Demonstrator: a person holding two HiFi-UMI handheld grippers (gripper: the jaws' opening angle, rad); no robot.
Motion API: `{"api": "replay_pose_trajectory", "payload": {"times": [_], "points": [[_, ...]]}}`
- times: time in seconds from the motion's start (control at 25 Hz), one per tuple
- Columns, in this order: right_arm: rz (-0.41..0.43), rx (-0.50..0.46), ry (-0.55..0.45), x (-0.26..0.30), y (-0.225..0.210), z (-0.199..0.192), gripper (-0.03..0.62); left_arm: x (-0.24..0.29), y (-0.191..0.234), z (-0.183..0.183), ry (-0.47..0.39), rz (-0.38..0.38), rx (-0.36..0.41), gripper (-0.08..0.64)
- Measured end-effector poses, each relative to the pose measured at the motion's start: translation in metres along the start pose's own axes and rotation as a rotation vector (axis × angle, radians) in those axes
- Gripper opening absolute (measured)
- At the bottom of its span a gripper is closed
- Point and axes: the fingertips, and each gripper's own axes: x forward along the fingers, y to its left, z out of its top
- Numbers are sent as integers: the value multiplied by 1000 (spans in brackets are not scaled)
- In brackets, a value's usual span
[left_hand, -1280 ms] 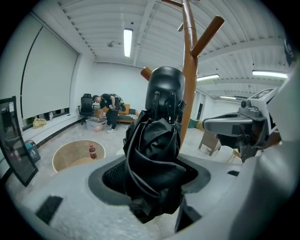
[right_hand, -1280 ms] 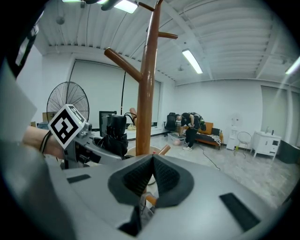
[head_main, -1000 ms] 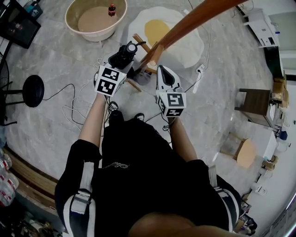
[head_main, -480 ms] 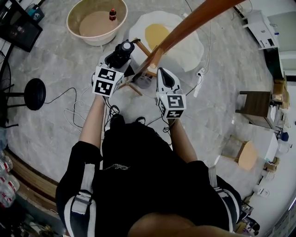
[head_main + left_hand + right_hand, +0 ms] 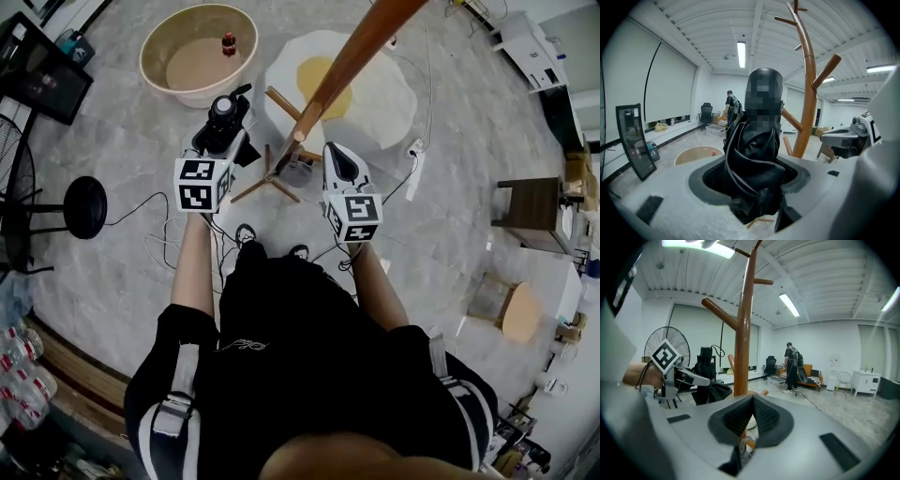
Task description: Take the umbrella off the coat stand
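Umbrella (image 5: 757, 154): black and folded, upright in the left gripper (image 5: 217, 141). It hangs on nothing and touches no part of the stand.
Left jaws: clamped on the umbrella's bunched lower cloth, which fills the gap between them. No hard shaft shows in the grip, so I judge the hold a soft one.
Right gripper (image 5: 336, 159): jaws together with nothing between them, held near the trunk on its other side.
Coat stand (image 5: 349, 64): a wooden trunk with short upward branches (image 5: 826, 70). In the head view its base sits between the two grippers, and in the left gripper view the trunk rises to the right of the umbrella.
Step in hand: the umbrella looks already off the stand, so what seems left is carrying it clear.
Doing it well: hold the squeeze even, since folded cloth can slide if the jaws ease. Carry the umbrella upright, leftward and towards the body, away from the trunk, so that no loose fold catches a branch.
Right gripper's part: best kept off the trunk, since a knock could rock the stand on its splayed legs (image 5: 251, 190).
Underfoot: cables (image 5: 155, 242) lie on the floor close to the person's shoes, so any step back calls for care.
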Motion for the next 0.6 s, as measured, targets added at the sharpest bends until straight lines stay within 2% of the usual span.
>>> {"api": "replay_pose_trajectory", "payload": {"times": [0.24,0.6], "points": [[-7,15,1,-8,-7,-5,6,-20,-16,-20,37,-9,-6,271],[-67,47,30,-39,-34,-29,6,-36,-84,-46,87,-136,12,270]]}}
